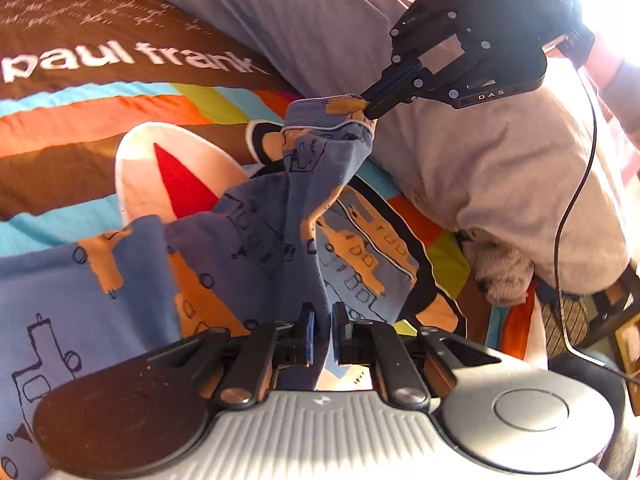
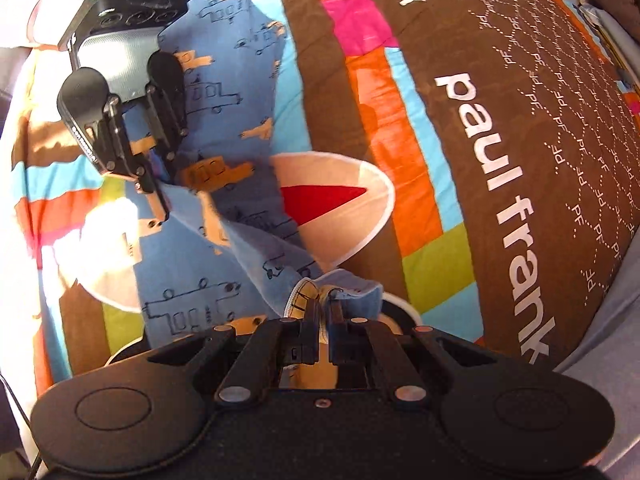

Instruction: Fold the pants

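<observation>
Small blue pants [image 1: 260, 216] printed with orange and outlined trucks lie partly lifted off a striped bedspread; they also show in the right wrist view [image 2: 224, 120]. My left gripper [image 1: 323, 320] is shut on a fold of the blue cloth, and it appears in the right wrist view [image 2: 158, 204] gripping the same cloth. My right gripper [image 2: 325, 308] is shut on the white-piped hem, and it appears in the left wrist view [image 1: 366, 106] holding that edge raised. The cloth hangs stretched between both grippers.
The bedspread [image 2: 460, 128] is brown with coloured stripes, "paul frank" lettering and a monkey face with a red mouth [image 2: 320, 200]. A person in grey trousers [image 1: 500, 184] sits on the bed at right. A black cable [image 1: 576, 200] hangs there.
</observation>
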A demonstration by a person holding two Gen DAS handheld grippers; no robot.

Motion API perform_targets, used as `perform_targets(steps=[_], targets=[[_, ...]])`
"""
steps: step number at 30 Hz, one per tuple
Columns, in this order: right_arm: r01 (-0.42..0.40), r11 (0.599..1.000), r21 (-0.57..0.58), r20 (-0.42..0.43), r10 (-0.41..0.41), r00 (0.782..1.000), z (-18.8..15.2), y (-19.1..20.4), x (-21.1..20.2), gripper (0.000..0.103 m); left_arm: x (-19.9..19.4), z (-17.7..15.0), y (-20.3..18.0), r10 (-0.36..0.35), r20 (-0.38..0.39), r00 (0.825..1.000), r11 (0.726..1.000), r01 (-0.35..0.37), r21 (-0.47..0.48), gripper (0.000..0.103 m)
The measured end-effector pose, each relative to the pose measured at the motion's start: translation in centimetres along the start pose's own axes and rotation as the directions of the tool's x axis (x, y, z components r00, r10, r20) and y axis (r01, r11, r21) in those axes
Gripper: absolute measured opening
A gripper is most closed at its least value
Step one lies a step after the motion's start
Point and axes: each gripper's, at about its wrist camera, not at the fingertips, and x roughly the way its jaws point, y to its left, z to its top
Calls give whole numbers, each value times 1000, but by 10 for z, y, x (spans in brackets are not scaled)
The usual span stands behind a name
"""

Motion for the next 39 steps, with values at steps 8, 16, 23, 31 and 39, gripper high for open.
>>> perform_targets(steps=[8, 16, 23, 31, 39], targets=[[26, 1000, -9, -119, -27, 993, -26, 49, 3, 2, 0, -10, -23, -2, -24, 1000, 996, 4, 87, 9], [55, 998, 42, -201, -45, 979, -52, 77, 12, 2, 4, -20, -26, 9, -59, 998, 994, -3, 112, 9], [111, 994, 2, -317, -104, 943, -73, 90, 46, 0, 12, -32, -31, 112, -111, 988, 978, -90, 188, 9], [134, 991, 14, -59, -133, 989, -42, 114, 48, 34, 0, -43, -50, 258, -88, 962, 907, -210, 365, 28], [149, 984, -100, -127, -161, 979, -48, 143, 83, 28, 0, -52, -52, 290, -96, 952, 883, -227, 411, 28]])
